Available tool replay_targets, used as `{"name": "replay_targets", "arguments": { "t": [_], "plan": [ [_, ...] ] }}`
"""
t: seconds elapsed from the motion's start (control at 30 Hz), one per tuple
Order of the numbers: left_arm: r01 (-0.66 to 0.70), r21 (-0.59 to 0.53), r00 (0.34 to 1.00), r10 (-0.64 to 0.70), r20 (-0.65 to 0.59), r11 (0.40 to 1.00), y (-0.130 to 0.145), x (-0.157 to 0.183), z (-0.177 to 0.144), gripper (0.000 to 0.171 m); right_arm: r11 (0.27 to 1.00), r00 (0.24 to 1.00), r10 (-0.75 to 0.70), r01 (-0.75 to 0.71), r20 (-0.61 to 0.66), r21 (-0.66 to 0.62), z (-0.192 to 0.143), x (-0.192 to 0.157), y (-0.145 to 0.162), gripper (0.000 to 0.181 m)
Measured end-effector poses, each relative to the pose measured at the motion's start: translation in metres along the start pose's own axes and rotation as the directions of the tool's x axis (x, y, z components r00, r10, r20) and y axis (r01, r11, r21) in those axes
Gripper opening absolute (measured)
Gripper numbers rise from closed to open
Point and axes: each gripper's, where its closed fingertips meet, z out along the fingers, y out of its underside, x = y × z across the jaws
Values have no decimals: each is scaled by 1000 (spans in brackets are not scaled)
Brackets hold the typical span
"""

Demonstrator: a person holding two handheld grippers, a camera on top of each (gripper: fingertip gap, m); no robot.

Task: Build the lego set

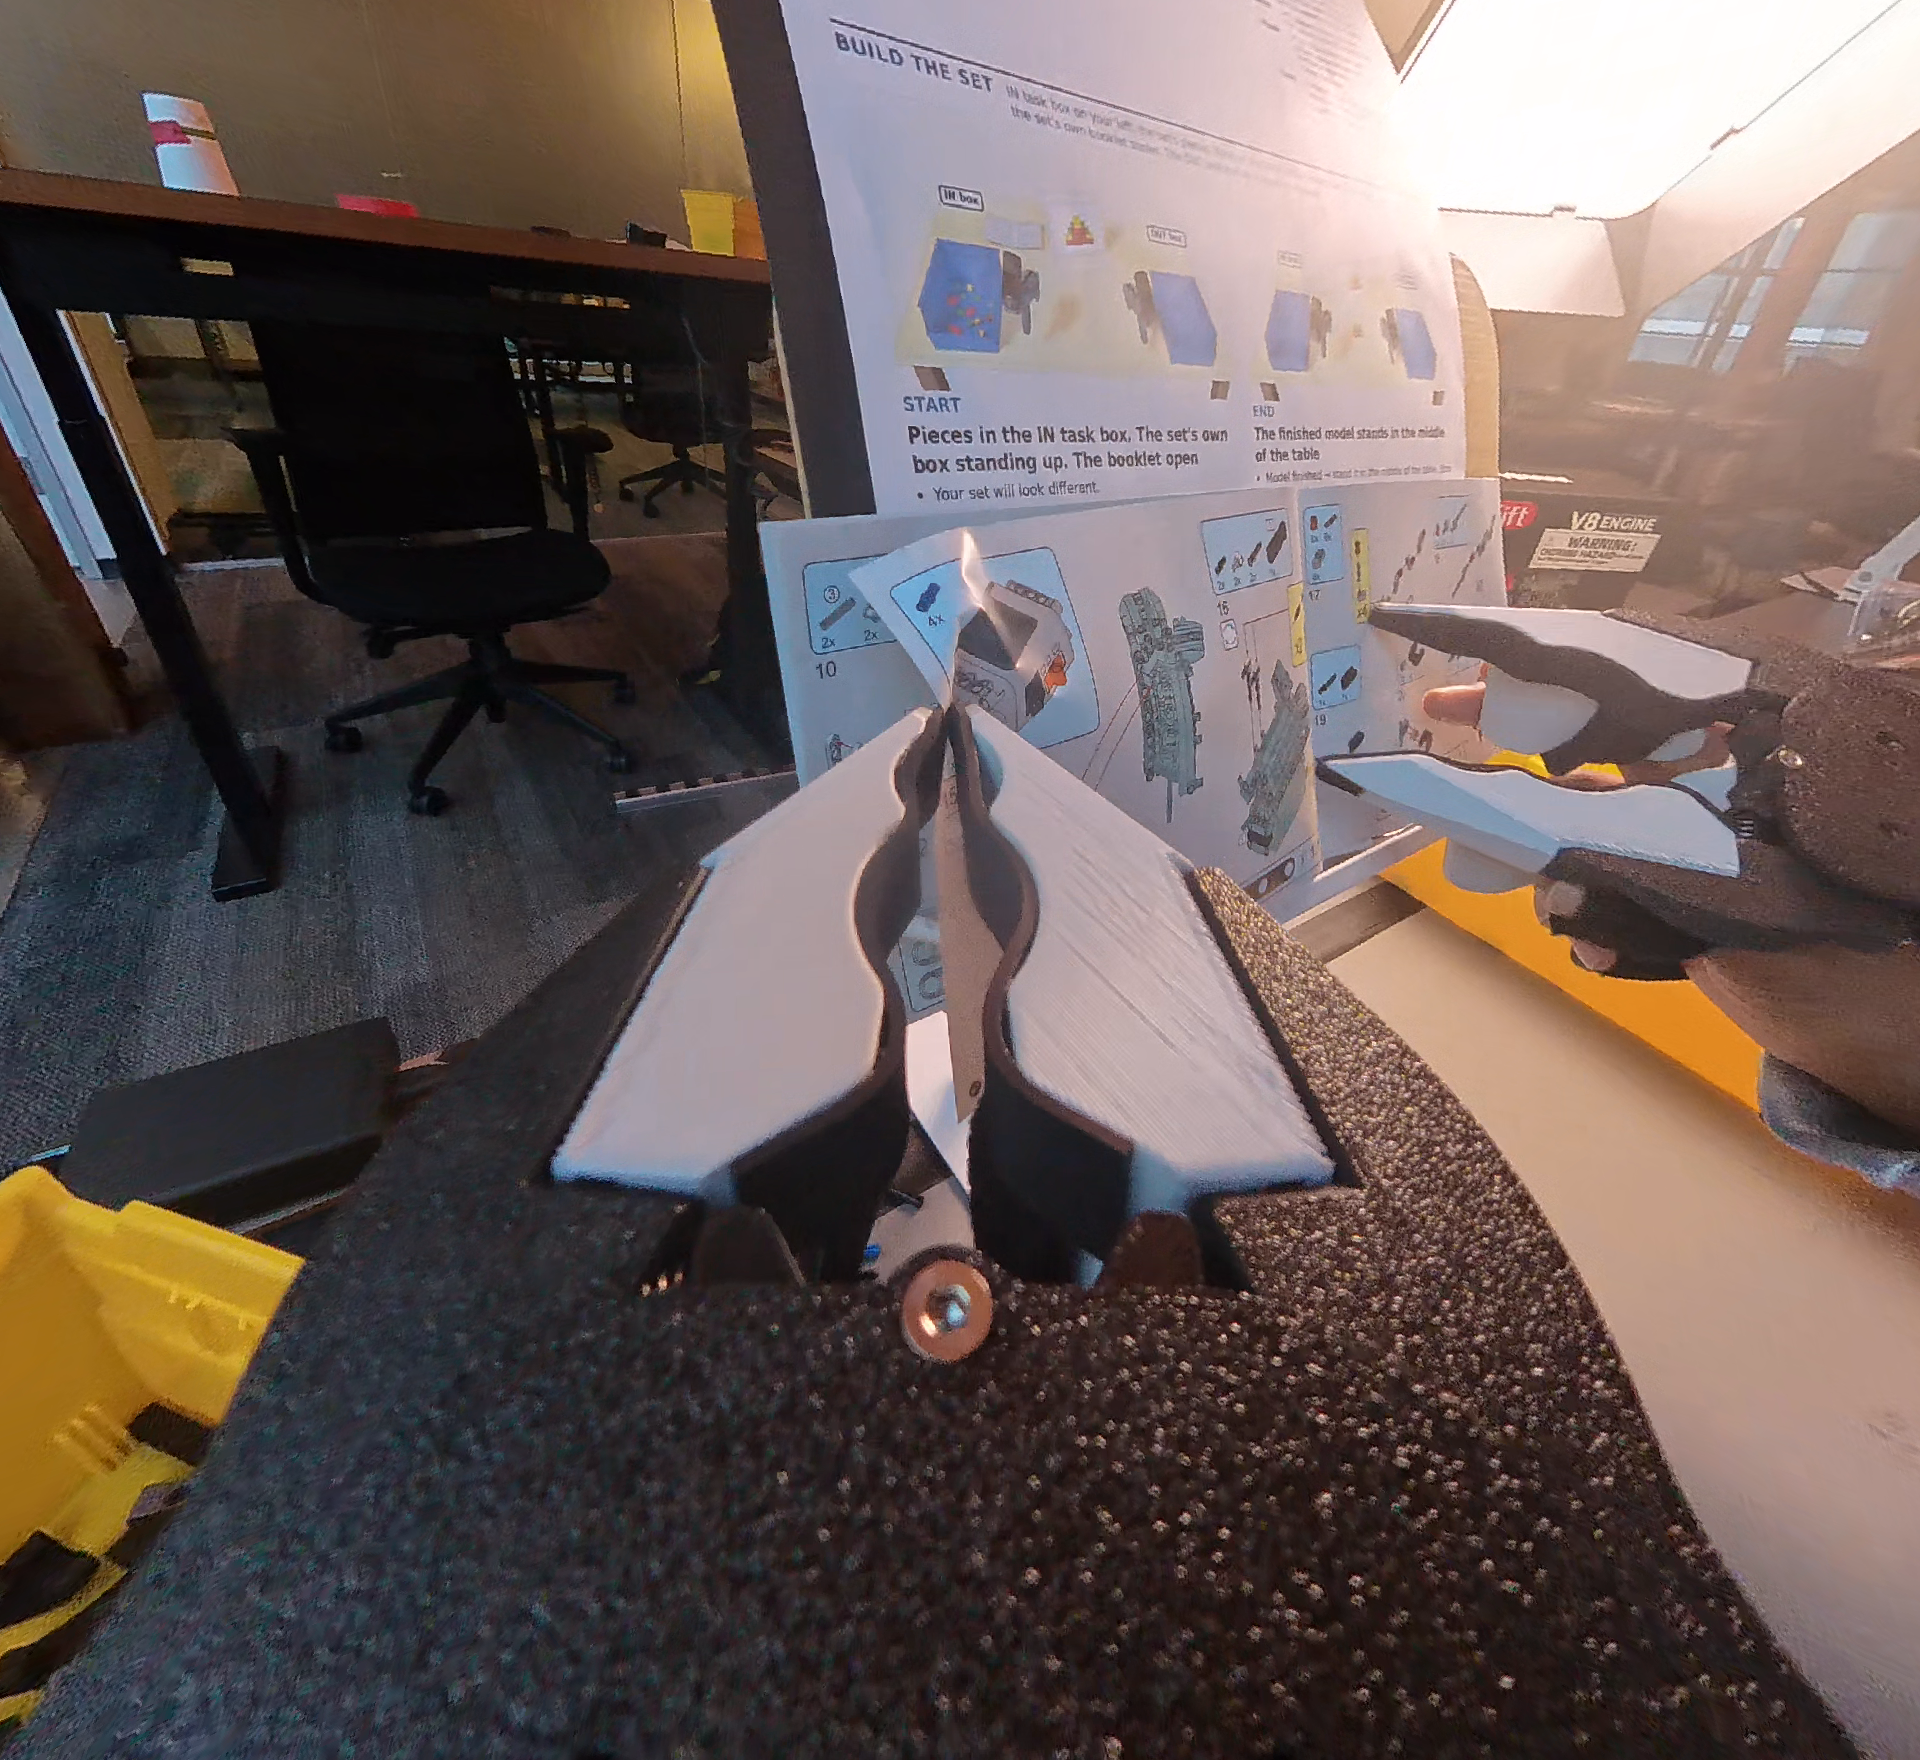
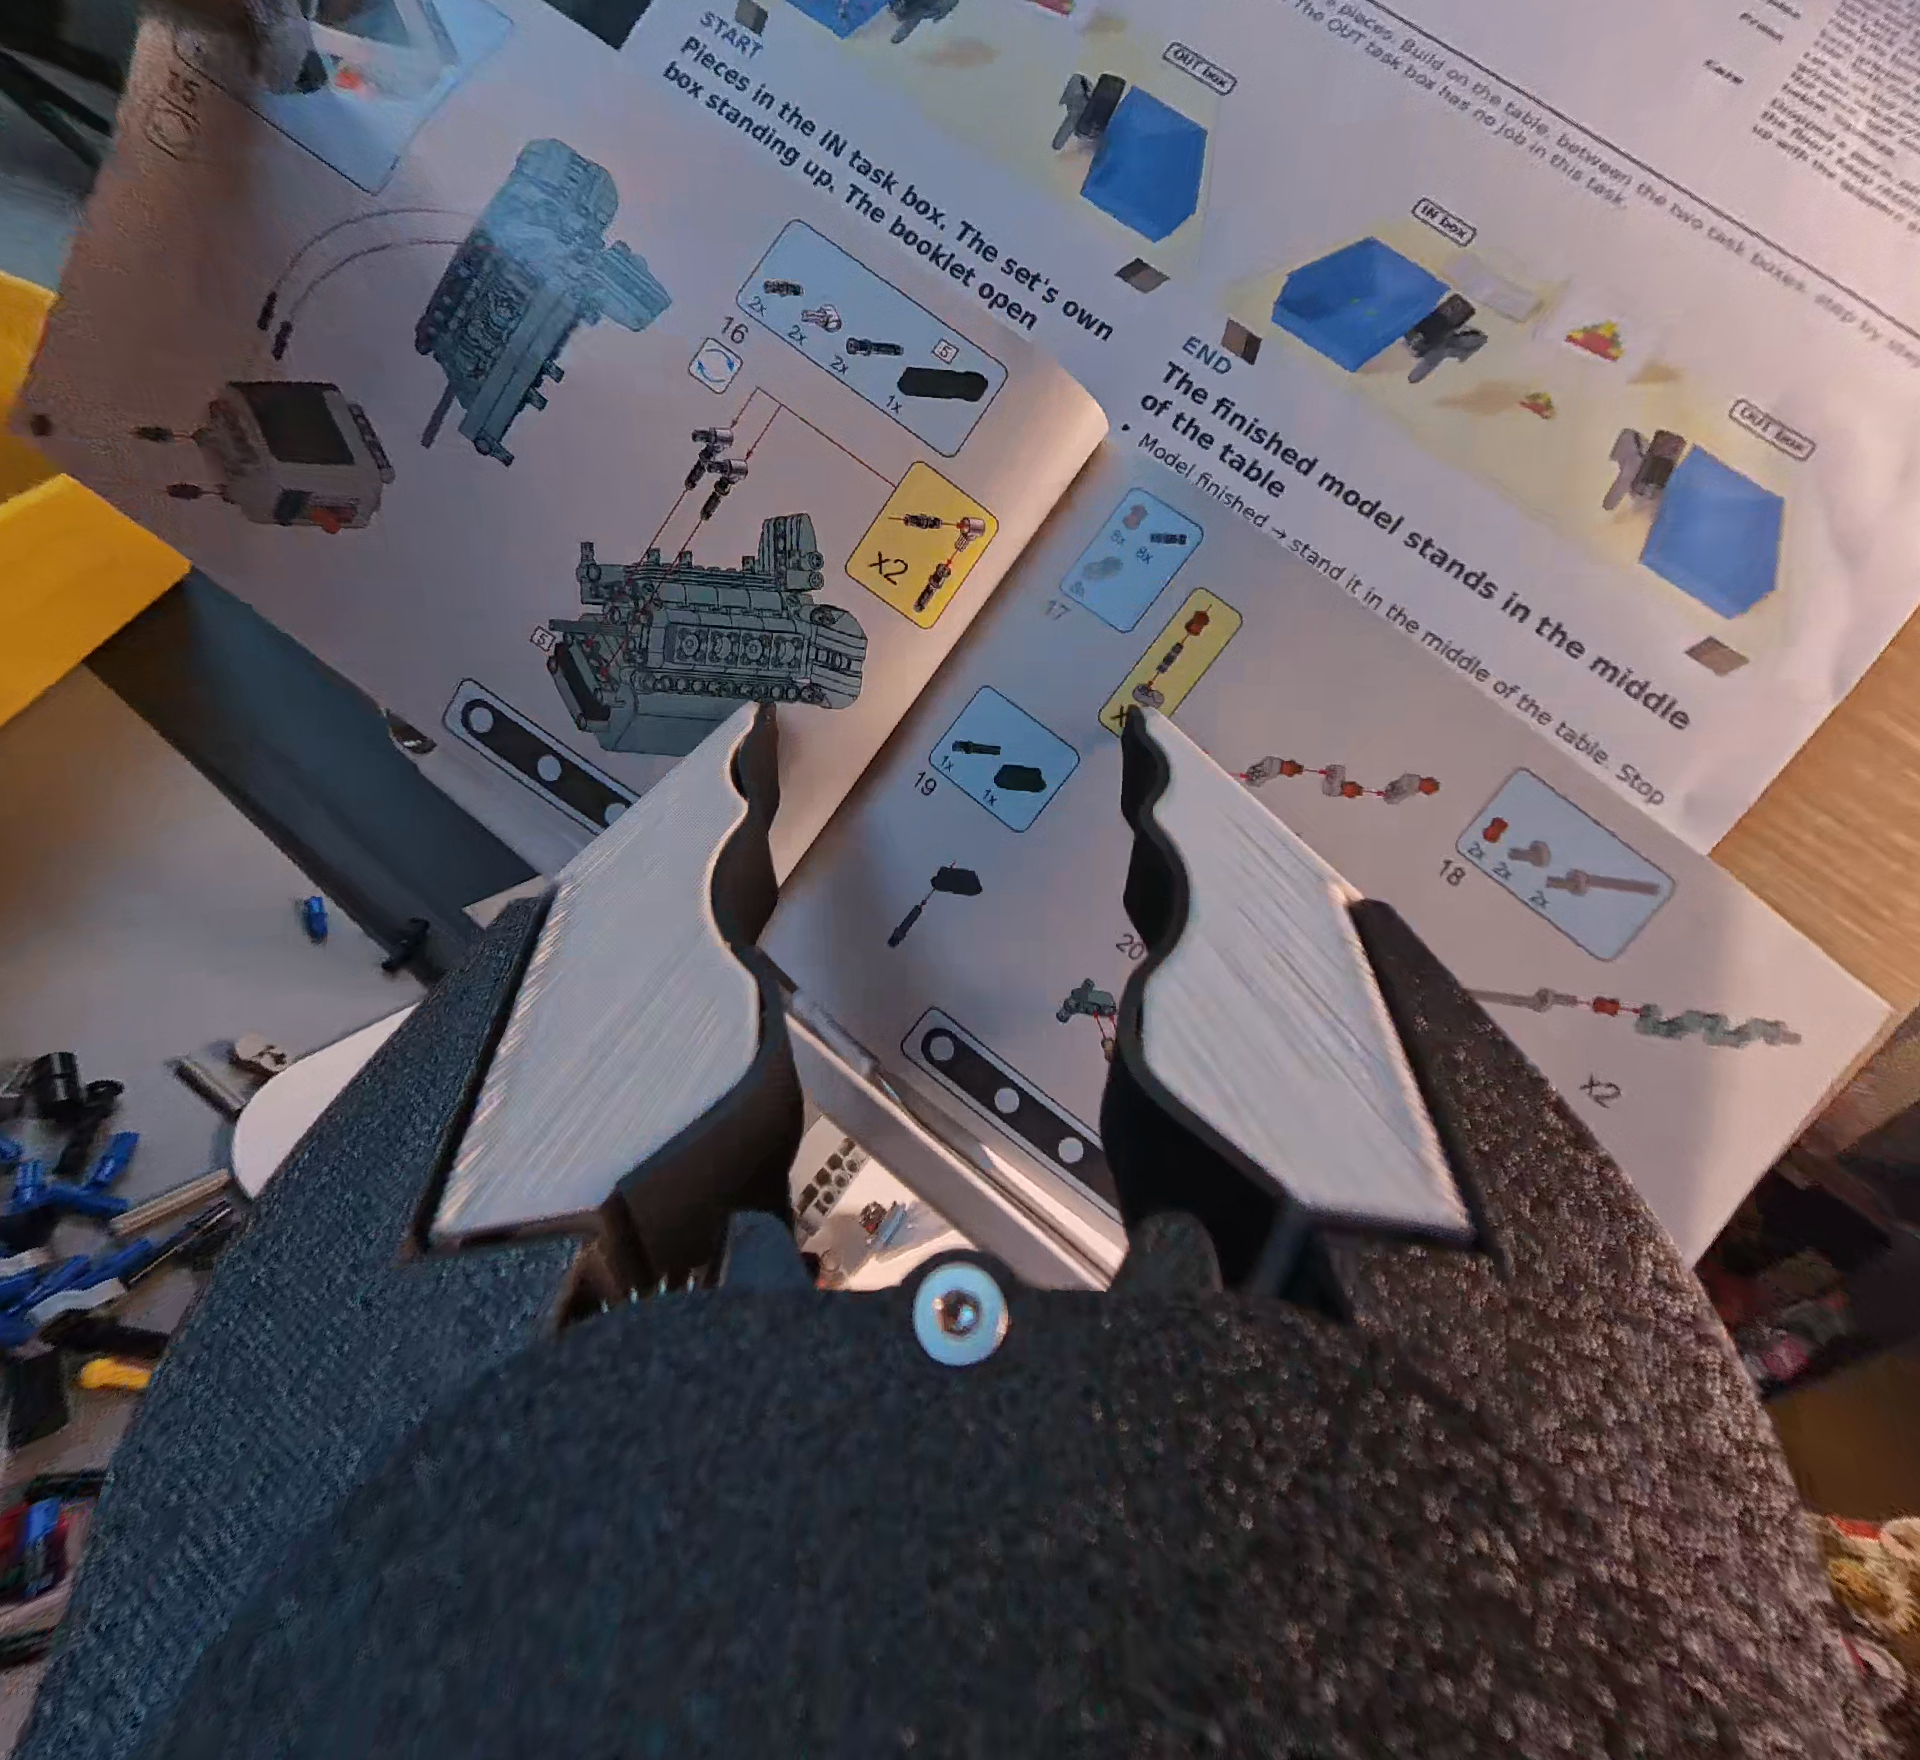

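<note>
Booklet pages first: we see the large printed instruction sheet (image 1: 1091, 183) standing behind the table (image 1: 1621, 1139), with the open grey-white building booklet (image 1: 1132, 661) propped against its foot. Our left gripper (image 1: 945, 723) is pressed together, pinching a curled loose page (image 1: 935, 604) of that booklet; pulled harder, we judge the thin paper could tear or drag the booklet off its prop. Our right gripper (image 2: 940, 723) hovers spread near the right-hand page, holding nothing. Small blue and black pieces (image 2: 73, 1201) lie scattered on the table.
</note>
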Motion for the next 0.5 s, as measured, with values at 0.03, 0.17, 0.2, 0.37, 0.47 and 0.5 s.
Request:
{"name": "replay_targets", "arguments": {
  "t": [0.03,0.17,0.2,0.37,0.47,0.5],
  "plan": [
    [-7,0,1000,7,-3,1000,0,1,-1,0,1000,1000,-16,16,-18,-11,3,0,0,66],
    [-17,40,999,16,31,999,-9,-2,-14,0,998,995,-58,55,-84,-41,10,2,2,69],
    [-16,56,999,13,47,998,-12,-4,-19,0,997,994,-62,58,-95,-43,11,2,2,69],
    [-3,42,997,-1,76,999,0,-9,-34,0,999,992,14,-20,-124,-43,11,6,4,73],
    [-42,-84,998,45,44,996,32,1,-29,8,998,990,52,-57,-132,-36,11,7,6,74],
    [-80,-127,996,83,25,989,43,8,-26,10,997,989,60,-65,-134,-30,11,7,6,74]
  ]
}}
